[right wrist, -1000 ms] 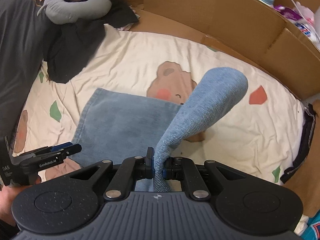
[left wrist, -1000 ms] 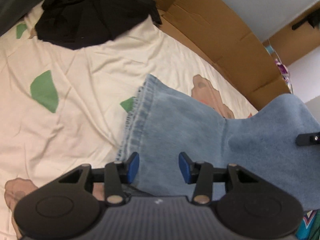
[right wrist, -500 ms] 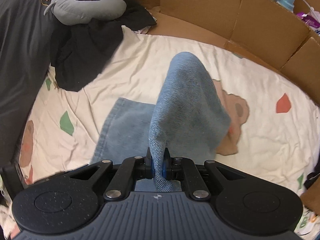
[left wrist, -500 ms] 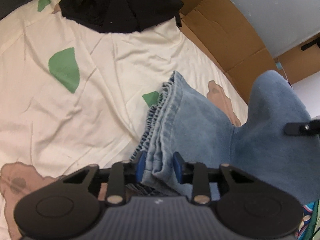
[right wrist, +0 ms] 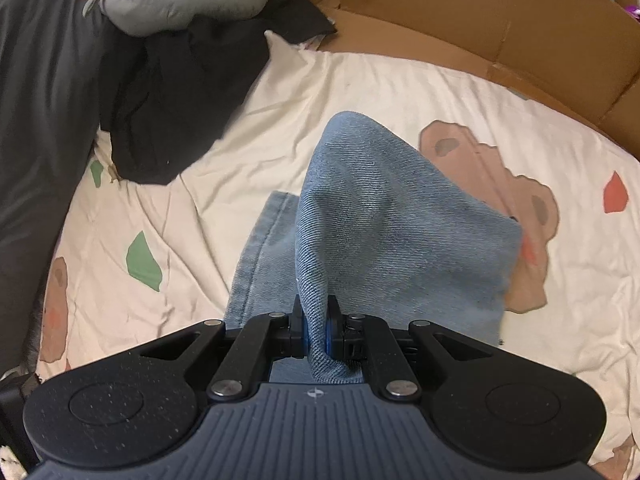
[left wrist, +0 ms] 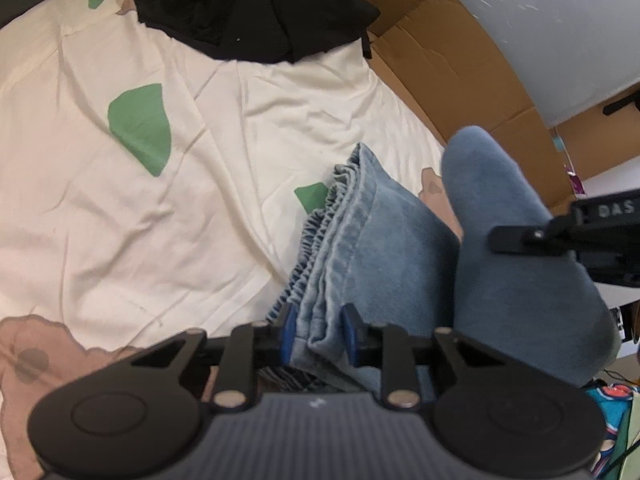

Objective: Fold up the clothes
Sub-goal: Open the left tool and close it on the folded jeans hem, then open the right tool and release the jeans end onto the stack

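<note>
Light blue jeans (left wrist: 384,248) lie on the cream printed sheet (left wrist: 120,208). My left gripper (left wrist: 319,334) has the bunched, gathered waistband edge between its blue pads (left wrist: 289,332); its jaws are closing and squeeze the denim. In the right wrist view my right gripper (right wrist: 316,330) is shut on a raised fold of the jeans (right wrist: 392,232), which arches up over the flat part lying below. The left wrist view catches a black part of the right gripper (left wrist: 560,232) at its right edge, beside that raised fold.
A heap of black clothes (right wrist: 172,100) and a grey neck pillow (right wrist: 176,4) lie at the far left of the bed. Brown cardboard walls (right wrist: 480,20) border the far side. Dark grey fabric (right wrist: 36,120) fills the left edge. Bare sheet (right wrist: 540,340) shows to the right.
The left jaws have closed onto the jeans' edge, bunching it into pleats. The right gripper has carried its raised denim fold left and down over the flat part.
</note>
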Demonstrator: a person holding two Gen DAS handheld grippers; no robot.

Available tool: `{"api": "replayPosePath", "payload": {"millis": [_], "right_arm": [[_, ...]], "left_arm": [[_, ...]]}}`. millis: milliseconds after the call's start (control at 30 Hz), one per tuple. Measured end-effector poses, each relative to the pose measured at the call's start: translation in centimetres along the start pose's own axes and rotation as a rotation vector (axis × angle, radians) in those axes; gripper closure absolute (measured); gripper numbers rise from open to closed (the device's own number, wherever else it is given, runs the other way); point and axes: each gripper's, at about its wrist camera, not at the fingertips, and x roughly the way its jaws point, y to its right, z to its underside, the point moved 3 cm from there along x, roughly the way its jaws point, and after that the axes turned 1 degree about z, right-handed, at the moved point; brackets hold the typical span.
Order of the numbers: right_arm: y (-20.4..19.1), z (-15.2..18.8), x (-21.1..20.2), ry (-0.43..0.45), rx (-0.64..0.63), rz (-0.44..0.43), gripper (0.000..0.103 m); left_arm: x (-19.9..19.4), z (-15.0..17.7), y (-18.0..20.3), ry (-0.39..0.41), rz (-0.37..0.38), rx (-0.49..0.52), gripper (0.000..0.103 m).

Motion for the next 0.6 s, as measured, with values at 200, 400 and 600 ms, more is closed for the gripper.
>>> {"api": "replayPosePath", "payload": {"millis": [200,400,600], "right_arm": [[-2.4,-0.2,1.4,0.005,-0.073,0.018,0.096],[-3.9,0.6,3.0,-0.042,-0.126,0.018,0.093],[-5.1,0.7,0.1,-0.038,-0.115,-0.083,0.078]], "left_arm": [[0.1,0.1,-0.3,0.001,-0.006,-0.015,0.077],[-0.5,-0.1,-0.2,0.009,-0.016,-0.010,0.077],[-3.1,-0.8,0.3,0.089,-0.057,0.039,0.075]]}}
